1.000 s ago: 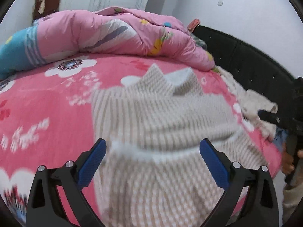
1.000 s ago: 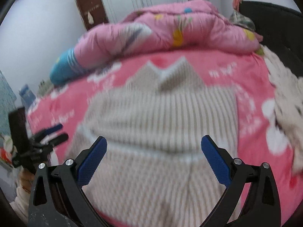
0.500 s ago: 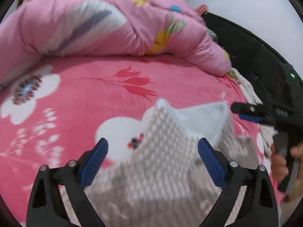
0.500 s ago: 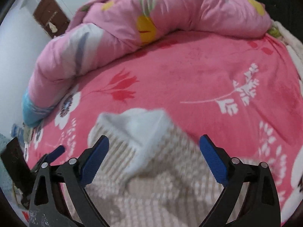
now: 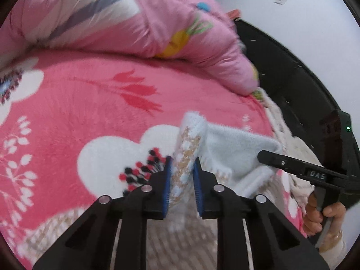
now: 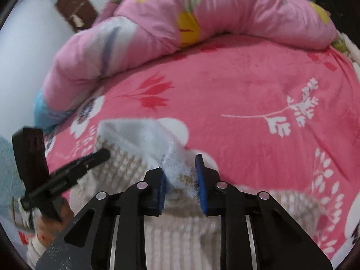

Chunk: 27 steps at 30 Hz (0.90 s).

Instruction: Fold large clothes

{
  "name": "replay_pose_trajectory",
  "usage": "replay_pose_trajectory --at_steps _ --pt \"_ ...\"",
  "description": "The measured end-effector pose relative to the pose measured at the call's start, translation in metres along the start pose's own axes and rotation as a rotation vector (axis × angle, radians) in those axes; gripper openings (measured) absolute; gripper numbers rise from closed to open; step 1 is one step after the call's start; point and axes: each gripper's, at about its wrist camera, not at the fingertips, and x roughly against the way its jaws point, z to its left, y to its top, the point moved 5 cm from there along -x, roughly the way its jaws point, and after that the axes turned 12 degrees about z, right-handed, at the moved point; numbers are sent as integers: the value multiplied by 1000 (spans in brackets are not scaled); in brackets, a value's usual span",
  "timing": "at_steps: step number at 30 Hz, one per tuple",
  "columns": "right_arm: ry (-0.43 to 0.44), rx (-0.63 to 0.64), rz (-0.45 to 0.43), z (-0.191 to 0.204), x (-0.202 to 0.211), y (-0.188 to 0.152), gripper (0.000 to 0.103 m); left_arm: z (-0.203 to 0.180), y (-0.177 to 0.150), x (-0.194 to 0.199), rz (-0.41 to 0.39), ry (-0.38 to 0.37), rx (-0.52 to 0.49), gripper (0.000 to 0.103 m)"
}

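A rumpled pink quilt with coloured prints lies bunched along the far side of the bed, and a pink floral blanket covers the mattress beneath everything. To the right a black headboard runs behind a cream knitted garment heaped at the bed's edge. A brown door shows in the white wall beyond the quilt. Nothing lies between either tool and the garment.

The beige-and-white checked sweater lies flat on the blanket near the person, its fluffy white lining turned up at the far edge into two raised peaks. The left gripper has just been closing, and its blue pads now pinch one raised fold of that edge. The right gripper has likewise just been closing, and it clamps the other fold, white pile bulging between its pads. The near part of the sweater is blurred, so its ribbing appears striped but I cannot be sure. A hand shows on the right gripper's handle.
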Motion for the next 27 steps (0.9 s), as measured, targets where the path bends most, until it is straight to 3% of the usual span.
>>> replay_pose_trajectory --at_steps 4,7,9,13,16,19,22,25,27 --pt "-40 116 -10 10 21 -43 22 -30 -31 33 -20 10 -128 15" --pt "-65 191 34 14 30 -81 29 -44 -69 44 -6 16 -200 15" --pt "-17 211 -7 17 55 -95 46 -49 -95 45 6 45 -244 15" --pt "197 145 -113 32 86 -70 52 -46 -124 33 32 112 -279 15" --pt "223 113 -62 47 54 -49 51 -37 -128 28 35 130 -234 19" --pt "180 143 59 63 1 -54 45 -27 -134 40 27 127 -187 28" --pt "143 183 198 68 -41 -94 45 -13 -145 65 -6 136 -159 38" --pt "22 319 193 71 -41 -136 45 5 -151 84 -25 146 -121 38" --pt "3 331 184 66 -26 -144 46 12 -147 88 -32 130 -87 38"
